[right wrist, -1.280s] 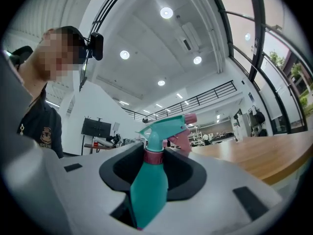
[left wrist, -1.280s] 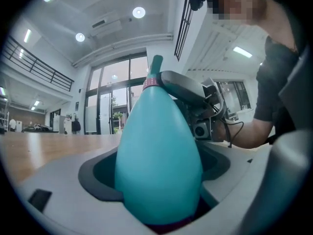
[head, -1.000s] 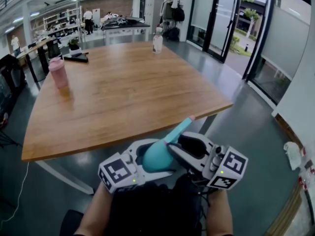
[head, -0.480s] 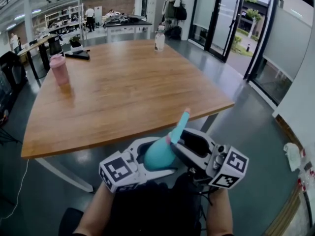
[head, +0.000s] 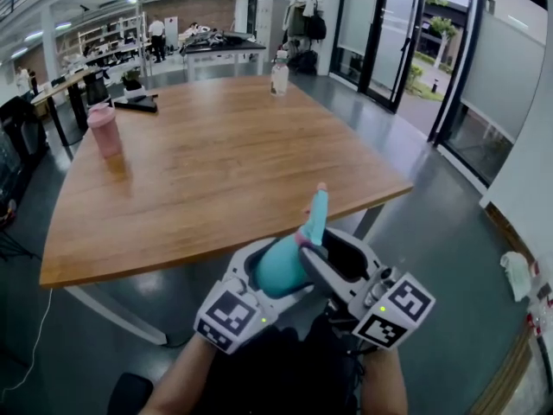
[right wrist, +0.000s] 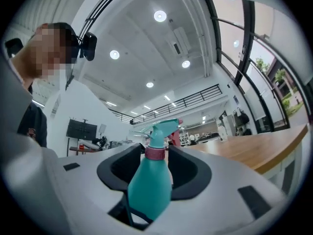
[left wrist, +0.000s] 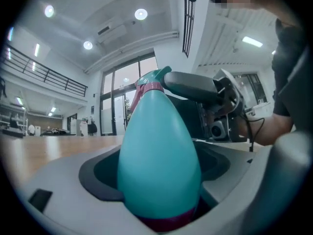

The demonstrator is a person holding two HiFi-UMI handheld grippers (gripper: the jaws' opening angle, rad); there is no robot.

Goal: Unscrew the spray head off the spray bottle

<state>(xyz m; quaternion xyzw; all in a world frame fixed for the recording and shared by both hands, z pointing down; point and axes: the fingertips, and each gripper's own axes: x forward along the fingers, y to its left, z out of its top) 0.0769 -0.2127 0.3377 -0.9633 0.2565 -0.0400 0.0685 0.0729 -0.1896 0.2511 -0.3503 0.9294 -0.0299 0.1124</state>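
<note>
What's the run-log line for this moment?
left gripper: shut on spray bottle | right gripper: jaws just opening, either side of collar, no grip | spray head: still on

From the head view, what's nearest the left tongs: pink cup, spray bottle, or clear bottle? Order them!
1. Spray bottle, held in the left tongs.
2. Pink cup, left side of the table.
3. Clear bottle, table's far edge.

Grey tongs (head: 275,266) (black-and-white marker cubes (head: 232,314))
</note>
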